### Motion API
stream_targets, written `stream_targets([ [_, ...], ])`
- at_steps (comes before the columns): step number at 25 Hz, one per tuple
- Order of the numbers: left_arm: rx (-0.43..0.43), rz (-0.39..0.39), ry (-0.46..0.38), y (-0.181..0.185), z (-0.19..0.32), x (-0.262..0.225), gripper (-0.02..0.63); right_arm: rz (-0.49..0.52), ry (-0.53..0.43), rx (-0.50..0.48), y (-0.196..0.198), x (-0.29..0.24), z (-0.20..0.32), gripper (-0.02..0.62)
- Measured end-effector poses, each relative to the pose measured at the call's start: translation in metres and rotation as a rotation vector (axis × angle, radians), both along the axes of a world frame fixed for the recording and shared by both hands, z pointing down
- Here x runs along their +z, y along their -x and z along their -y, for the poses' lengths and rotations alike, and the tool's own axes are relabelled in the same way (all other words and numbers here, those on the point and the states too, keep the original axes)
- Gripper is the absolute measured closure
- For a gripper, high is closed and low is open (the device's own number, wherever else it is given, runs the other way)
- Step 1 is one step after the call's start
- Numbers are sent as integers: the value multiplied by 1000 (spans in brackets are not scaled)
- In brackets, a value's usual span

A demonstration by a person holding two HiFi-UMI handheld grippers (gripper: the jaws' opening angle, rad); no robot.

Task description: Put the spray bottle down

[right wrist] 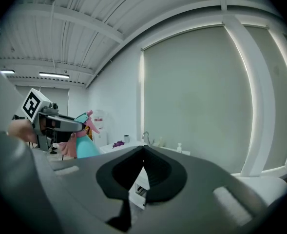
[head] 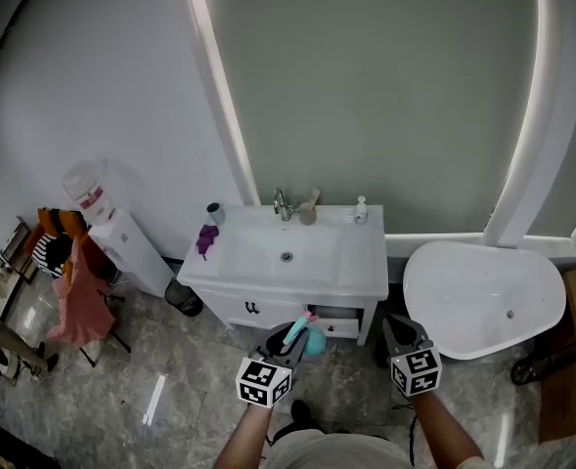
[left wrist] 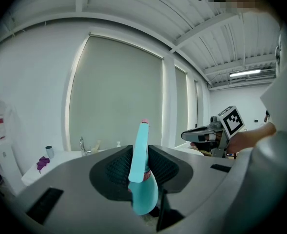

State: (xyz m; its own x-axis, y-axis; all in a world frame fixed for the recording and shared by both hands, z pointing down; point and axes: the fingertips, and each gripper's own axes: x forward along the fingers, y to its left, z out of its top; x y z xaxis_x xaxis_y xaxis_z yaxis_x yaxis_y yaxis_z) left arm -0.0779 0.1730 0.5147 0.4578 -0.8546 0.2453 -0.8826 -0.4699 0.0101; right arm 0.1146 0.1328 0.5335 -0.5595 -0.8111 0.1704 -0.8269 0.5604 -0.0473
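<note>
A teal spray bottle [head: 311,337] with a pink trigger and nozzle hangs in front of the white sink vanity [head: 366,274], below its counter level. My left gripper [head: 289,334] is shut on it. In the left gripper view the bottle [left wrist: 142,172] stands upright between the two ribbed pads [left wrist: 115,168], its pink tip on top. My right gripper [head: 398,326] is held to the right of the bottle, apart from it, in front of the vanity's right end. Its jaws meet at the tip in the right gripper view [right wrist: 143,149] with nothing between them. There the bottle [right wrist: 83,141] shows at left.
On the vanity are a faucet [head: 282,203], a grey cup [head: 215,213], a purple cloth [head: 207,238] and a small white bottle [head: 362,208]. A white bathtub [head: 483,299] stands to the right. A water dispenser [head: 121,237] and a clothes rack [head: 72,296] stand to the left.
</note>
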Motion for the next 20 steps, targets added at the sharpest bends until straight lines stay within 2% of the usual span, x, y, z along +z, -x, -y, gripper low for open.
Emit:
stream_targets([
  [7, 16, -19, 12, 14, 54, 10, 506, -21, 8, 5, 16, 7, 48, 584],
  [20, 113, -49, 55, 71, 203, 20, 506, -47, 68, 101, 74, 23, 174, 584],
])
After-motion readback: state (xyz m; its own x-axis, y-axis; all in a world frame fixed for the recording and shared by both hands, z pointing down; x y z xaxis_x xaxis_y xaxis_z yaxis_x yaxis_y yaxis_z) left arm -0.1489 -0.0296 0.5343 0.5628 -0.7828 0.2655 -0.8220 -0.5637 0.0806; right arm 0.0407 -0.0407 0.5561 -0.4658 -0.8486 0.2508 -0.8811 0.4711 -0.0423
